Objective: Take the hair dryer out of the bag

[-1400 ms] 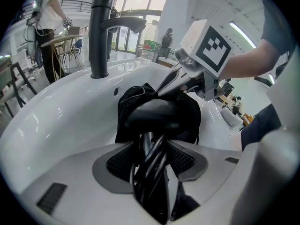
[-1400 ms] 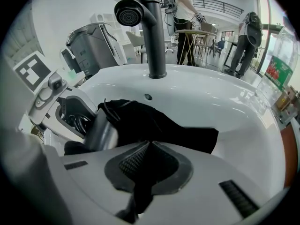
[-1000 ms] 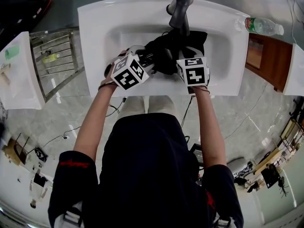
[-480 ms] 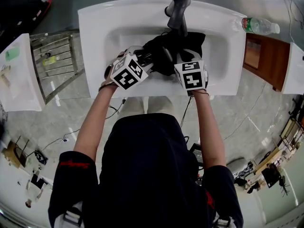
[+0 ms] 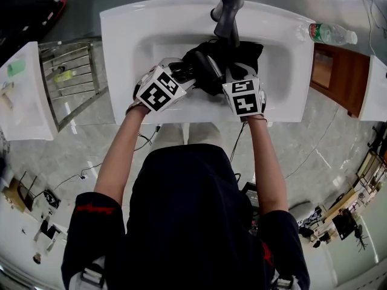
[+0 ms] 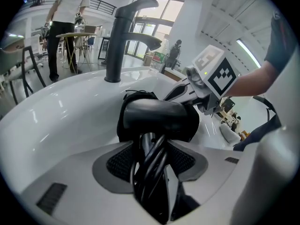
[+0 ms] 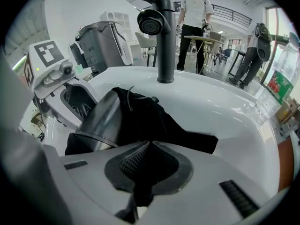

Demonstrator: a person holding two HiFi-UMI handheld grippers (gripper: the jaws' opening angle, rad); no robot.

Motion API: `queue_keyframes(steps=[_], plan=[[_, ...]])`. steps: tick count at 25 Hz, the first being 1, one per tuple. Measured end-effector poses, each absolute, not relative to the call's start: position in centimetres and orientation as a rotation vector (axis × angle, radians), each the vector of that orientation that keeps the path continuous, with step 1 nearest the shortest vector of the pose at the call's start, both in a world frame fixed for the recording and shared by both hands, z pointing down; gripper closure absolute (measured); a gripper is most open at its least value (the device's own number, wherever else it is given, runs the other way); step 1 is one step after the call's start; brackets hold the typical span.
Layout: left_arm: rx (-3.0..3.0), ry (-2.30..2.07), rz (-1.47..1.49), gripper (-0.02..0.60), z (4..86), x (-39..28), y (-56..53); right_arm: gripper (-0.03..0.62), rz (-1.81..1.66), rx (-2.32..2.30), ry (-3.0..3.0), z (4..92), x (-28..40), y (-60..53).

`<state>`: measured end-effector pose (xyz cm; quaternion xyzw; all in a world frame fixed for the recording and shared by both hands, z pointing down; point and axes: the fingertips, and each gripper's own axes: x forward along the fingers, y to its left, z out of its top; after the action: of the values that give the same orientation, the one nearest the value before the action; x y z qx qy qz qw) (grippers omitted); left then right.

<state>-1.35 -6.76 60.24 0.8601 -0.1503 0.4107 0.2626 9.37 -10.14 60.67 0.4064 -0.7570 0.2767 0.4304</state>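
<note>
White porcelain all round: the sink [image 5: 121, 41] spreads wide, with the black faucet [image 5: 228, 14] standing at its far edge. In the basin, just on the near side of the faucet, lies the black bag [image 5: 245, 50], all crumpled. The hair dryer [image 6: 157, 118] sits at the bag's left side, its dark grey barrel lying crosswise and touching the fabric. The left gripper [image 6: 150, 168] is clenched on the dryer's handle, with loops of black cord caught between the pads along with it. The right gripper [image 7: 140, 172] is pinched tight on a fold of the bag's cloth, just right of the dryer. Both grippers point down into the basin, side by side and close together. A green-labelled bottle [image 5: 331, 33] lies beside the sink's far right corner
</note>
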Motion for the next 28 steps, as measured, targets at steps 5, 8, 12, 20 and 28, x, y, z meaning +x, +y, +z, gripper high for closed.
queue_keyframes(steps=[5, 8, 12, 20, 28], plan=[[2.321, -0.406, 1.105, 0.356, 59.8, -1.5, -6.6, 0.554, 0.694, 1.011, -1.884, 60.9, 9.3, -10.2], [2.324, -0.403, 1.094, 0.356, 59.4, -1.6, -6.5, 0.554, 0.716, 1.019, -1.871, 61.0, 9.4, -10.1], [2.329, -0.405, 1.075, 0.356, 58.6, -1.8, -6.4, 0.554, 0.731, 1.036, -1.863, 61.2, 9.6, -10.3], [2.323, -0.502, 0.978, 0.356, 56.4, -2.7, -7.6, 0.554, 0.753, 1.063, -1.875, 60.2, 9.8, -10.4], [2.336, -0.527, 1.001, 0.356, 55.6, -4.4, -7.3, 0.554, 0.758, 1.095, -1.9, 58.8, 8.9, -10.5]])
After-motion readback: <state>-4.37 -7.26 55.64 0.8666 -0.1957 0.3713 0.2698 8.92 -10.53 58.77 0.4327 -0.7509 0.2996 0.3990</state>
